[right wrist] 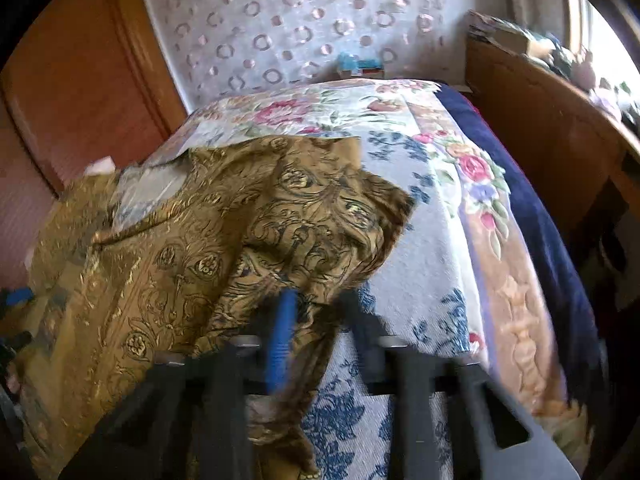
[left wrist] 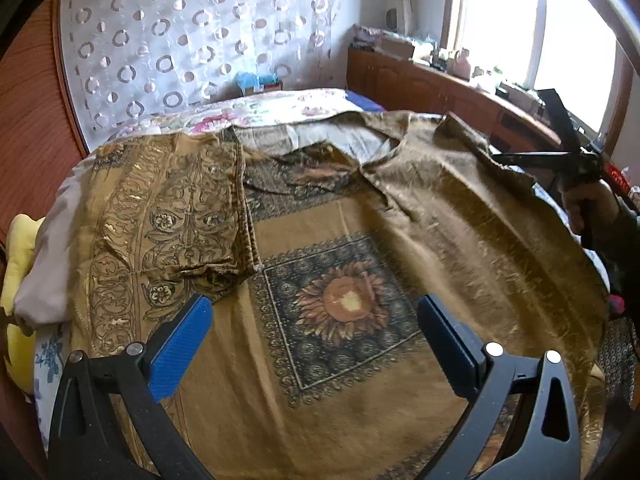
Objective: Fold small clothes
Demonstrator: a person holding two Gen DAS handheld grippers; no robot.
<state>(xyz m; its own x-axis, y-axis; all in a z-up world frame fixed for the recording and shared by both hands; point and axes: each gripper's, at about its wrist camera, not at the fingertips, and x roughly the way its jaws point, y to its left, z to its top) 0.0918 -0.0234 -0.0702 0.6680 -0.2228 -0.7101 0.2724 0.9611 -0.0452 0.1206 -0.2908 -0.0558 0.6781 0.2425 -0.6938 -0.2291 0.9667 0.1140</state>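
In the left wrist view we see the gold patterned garment [left wrist: 320, 300] spread flat across the bed [left wrist: 280, 106], filling centre & lower frame, w/ its left sleeve [left wrist: 168, 216] folded inward. Our left claw [left wrist: 316, 340] hangs over it at bottom of frame, blue pads [left wrist: 182, 346] wide apart, nothing btwn them. Our right claw [right wrist: 316, 316], lower centre of the right wrist view, is clamped on the garment's edge at far right.

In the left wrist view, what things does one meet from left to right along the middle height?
Yellow cushion → folded golden sleeve → sunflower print → right gripper on the garment's far edge.
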